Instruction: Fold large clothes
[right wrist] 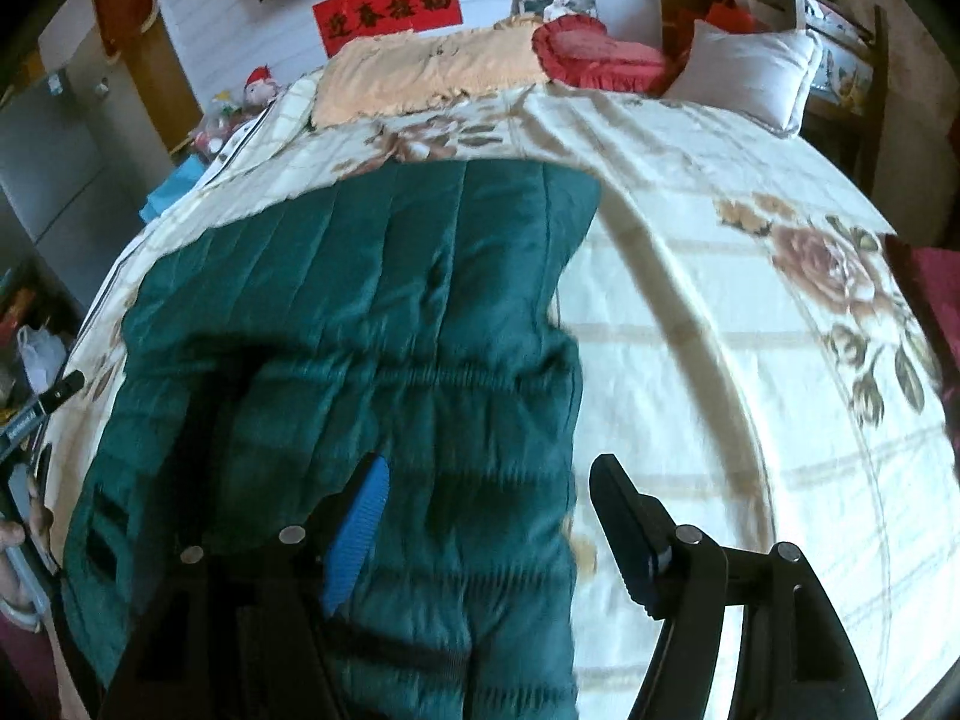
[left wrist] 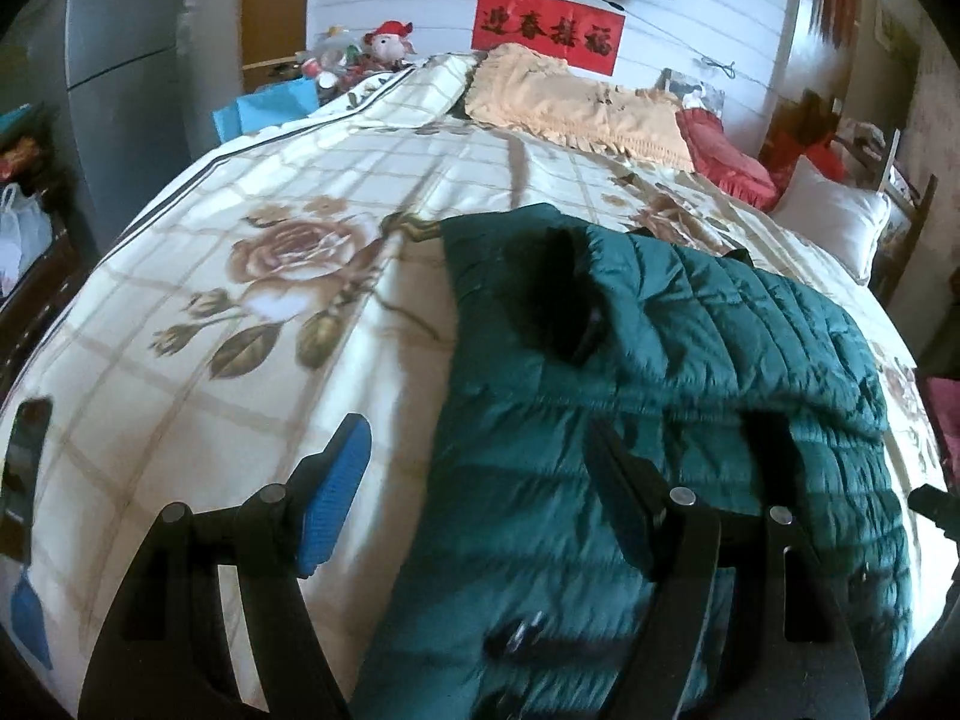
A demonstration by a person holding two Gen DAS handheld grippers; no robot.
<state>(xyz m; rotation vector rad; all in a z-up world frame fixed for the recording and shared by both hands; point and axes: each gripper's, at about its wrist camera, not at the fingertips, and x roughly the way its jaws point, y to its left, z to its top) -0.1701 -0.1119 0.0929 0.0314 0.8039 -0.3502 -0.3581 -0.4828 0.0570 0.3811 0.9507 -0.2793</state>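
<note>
A dark green quilted jacket (left wrist: 660, 396) lies spread on a bed with a cream floral cover (left wrist: 252, 312). In the left wrist view my left gripper (left wrist: 480, 480) hangs open above the jacket's left edge, one blue pad (left wrist: 336, 498) over the cover and the other finger over the green fabric; nothing is between them. In the right wrist view the same jacket (right wrist: 372, 324) fills the left half. My right gripper (right wrist: 486, 516) is open above its right edge, the blue pad (right wrist: 357, 534) over the jacket, the dark finger over the cover (right wrist: 750, 360). It holds nothing.
Pillows line the headboard end: a peach one (left wrist: 570, 102), a red frilled one (left wrist: 726, 156) and a white one (left wrist: 834, 216). A grey cabinet (left wrist: 120, 60) and clutter stand left of the bed. A red wall banner (left wrist: 549, 30) hangs behind.
</note>
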